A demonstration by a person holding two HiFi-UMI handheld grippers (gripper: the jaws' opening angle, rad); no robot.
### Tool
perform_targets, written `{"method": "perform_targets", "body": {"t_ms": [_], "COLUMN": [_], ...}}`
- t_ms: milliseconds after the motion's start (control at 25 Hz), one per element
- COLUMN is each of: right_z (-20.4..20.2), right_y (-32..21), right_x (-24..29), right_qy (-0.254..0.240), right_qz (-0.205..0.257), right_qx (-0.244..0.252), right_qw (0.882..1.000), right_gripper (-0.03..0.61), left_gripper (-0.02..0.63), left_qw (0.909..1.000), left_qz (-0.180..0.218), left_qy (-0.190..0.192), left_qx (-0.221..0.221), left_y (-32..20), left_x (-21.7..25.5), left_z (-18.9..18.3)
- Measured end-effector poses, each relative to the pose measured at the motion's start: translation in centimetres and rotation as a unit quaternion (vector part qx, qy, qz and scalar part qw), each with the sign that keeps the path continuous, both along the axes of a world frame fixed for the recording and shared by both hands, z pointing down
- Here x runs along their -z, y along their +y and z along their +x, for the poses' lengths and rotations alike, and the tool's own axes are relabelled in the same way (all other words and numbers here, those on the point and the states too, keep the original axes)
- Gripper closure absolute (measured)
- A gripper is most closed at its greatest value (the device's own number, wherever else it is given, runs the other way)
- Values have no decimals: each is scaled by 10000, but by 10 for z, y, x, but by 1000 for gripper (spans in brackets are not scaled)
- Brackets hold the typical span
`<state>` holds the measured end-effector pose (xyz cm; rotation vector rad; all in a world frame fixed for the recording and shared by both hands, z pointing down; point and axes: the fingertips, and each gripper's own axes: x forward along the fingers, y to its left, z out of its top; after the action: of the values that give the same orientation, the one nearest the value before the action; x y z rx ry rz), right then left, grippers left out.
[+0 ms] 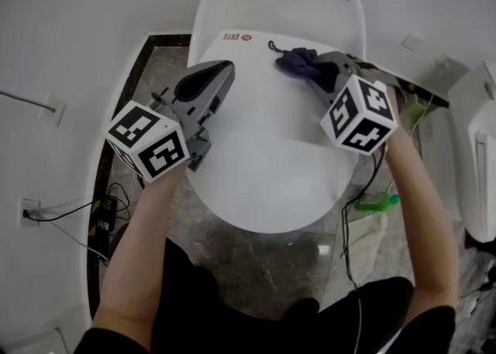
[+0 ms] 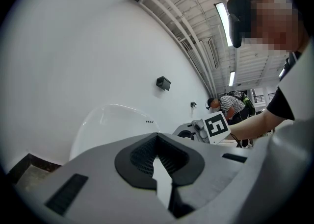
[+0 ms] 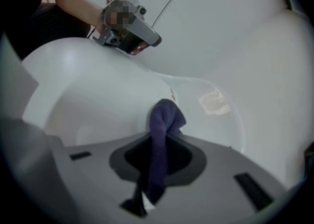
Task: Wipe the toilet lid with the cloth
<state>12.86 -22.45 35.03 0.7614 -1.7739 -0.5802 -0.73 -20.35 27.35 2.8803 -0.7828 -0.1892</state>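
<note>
The white toilet lid (image 1: 271,143) is down, with a red sticker near its hinge. A dark blue cloth (image 1: 298,60) rests bunched on the lid's far right part, and my right gripper (image 1: 325,68) is shut on it. In the right gripper view the cloth (image 3: 164,120) runs out between the jaws of the right gripper (image 3: 158,144) onto the lid (image 3: 88,86). My left gripper (image 1: 223,72) hovers over the lid's far left edge, shut and holding nothing. In its own view the left gripper (image 2: 157,144) points at the toilet's rounded back (image 2: 113,120).
Marble floor surrounds the toilet. Black cables and a power adapter (image 1: 102,213) lie at the left near a wall socket (image 1: 29,211). A green object (image 1: 380,204) and more cables lie at the right, beside another white fixture (image 1: 480,159). Another person (image 2: 234,105) bends far off.
</note>
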Motion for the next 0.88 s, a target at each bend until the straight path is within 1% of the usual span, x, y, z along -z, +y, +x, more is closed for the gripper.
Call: {"method": "perform_targets", "body": {"t_ms": [680,880], "right_z": [-21,-29], "right_y": [76,97], "right_x": [1,1], "right_qy": [-154,-115], "right_qz": [-14,-58], "right_qx": [227,266], "right_qw": [9996,9996], "right_gripper": [503,503], "left_gripper": [600,600], "left_qw": [10000,10000], "left_qz": [-69,-84], "left_qy": [-7,-21], "left_qx": [-12,-26], "left_y": [1,0], "left_x": [-1,-2], "left_z": [0,1]}}
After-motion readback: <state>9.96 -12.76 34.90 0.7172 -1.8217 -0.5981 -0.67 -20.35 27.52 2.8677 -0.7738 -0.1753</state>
